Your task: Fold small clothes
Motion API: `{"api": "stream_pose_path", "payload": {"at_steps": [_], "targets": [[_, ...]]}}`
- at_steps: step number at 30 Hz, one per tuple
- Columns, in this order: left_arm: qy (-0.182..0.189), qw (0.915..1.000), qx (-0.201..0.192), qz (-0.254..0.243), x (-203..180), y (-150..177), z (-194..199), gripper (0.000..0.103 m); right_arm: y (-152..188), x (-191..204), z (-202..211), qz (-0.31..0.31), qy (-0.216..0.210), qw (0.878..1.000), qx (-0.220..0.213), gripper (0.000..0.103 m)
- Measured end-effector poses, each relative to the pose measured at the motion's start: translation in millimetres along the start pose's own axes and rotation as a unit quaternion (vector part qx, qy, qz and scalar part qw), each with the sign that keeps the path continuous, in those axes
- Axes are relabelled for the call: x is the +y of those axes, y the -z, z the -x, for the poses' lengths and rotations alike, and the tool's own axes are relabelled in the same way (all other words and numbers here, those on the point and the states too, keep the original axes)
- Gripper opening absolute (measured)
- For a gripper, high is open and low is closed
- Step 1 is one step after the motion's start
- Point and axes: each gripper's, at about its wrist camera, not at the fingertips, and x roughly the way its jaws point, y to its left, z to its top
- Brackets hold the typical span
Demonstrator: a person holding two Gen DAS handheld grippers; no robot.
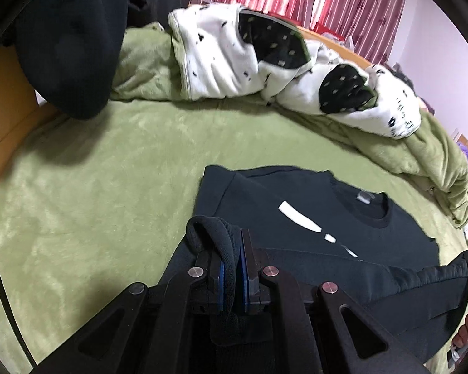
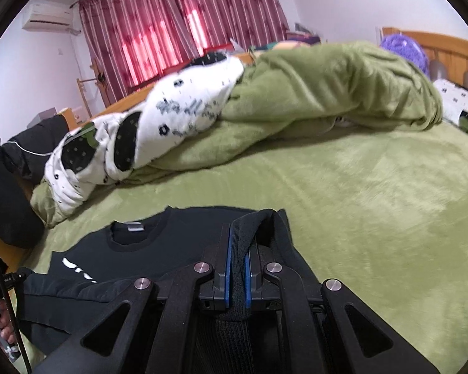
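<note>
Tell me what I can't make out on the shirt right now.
- Shirt hem: both views, hidden under the grippers' frames.
- White print: cut short by a fold in the left view, by the sleeve in the right.
- Neck tag: too small to read.
- Left gripper, right gripper: fabric hides the pads.

Black sweatshirt [image 1: 312,237] with white print, green blanket [image 1: 109,187], red striped curtains [image 2: 171,25]
</note>
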Motion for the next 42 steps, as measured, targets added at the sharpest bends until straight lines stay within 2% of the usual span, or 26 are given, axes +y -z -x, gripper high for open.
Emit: {"api": "stream_pose_path", "payload": {"at_steps": [6, 13, 16, 17, 18, 20, 23, 26, 29, 31, 33, 35, 38, 42], "targets": [[-0.010, 0.9998, 0.008, -0.013, -4, 5, -23, 0.009, 15, -6, -49, 0.030, 0.041, 0.998, 0.038, 0.006], [-0.035, 0.9980, -0.003, -0.053, -16, 9, -23, 0.010, 34, -11, -75, 0.045, 0.074, 0.993, 0.086, 0.007], [-0.042, 0.9972, 0.009, -0.060, -18, 10, -22, 0.011, 29, -15, -67, 0.032, 0.056, 0.993, 0.094, 0.013], [-0.043, 0.9973, 0.016, -0.057, -17, 11, -20, 0.013, 28, -16, -64, 0.030, 0.054, 0.993, 0.096, 0.018], [-0.043, 0.9975, 0.018, -0.052, -16, 12, -17, 0.016, 27, -16, -58, 0.033, 0.055, 0.993, 0.100, 0.025], [-0.032, 0.9983, 0.021, -0.042, -15, 15, -9, 0.023, 25, -11, -45, 0.047, 0.057, 0.992, 0.098, 0.030], [-0.012, 0.9992, 0.025, -0.027, -13, 22, 5, 0.040, 23, 3, -20, 0.074, 0.049, 0.992, 0.084, 0.030], [-0.006, 0.9992, 0.022, -0.033, -17, 34, 21, 0.044, 26, 23, 4, 0.099, 0.029, 0.992, 0.066, 0.030], [0.006, 0.9992, 0.020, -0.036, -19, 46, 34, 0.055, 37, 35, 21, 0.096, -0.005, 0.994, 0.060, 0.030], [0.017, 0.9990, 0.021, -0.036, -19, 56, 43, 0.055, 47, 42, 27, 0.101, -0.025, 0.992, 0.065, 0.030], [0.025, 0.9986, 0.025, -0.039, -20, 66, 48, 0.055, 60, 50, 30, 0.113, -0.036, 0.990, 0.074, 0.020], [0.025, 0.9980, 0.031, -0.049, -23, 75, 52, 0.055, 73, 58, 30, 0.129, -0.041, 0.987, 0.088, 0.016], [0.025, 0.9969, 0.035, -0.067, -26, 86, 55, 0.055, 87, 61, 28, 0.132, -0.049, 0.985, 0.099, 0.016], [0.033, 0.9956, 0.045, -0.075, -29, 98, 52, 0.056, 100, 62, 19, 0.141, -0.036, 0.982, 0.119, 0.016]]}}
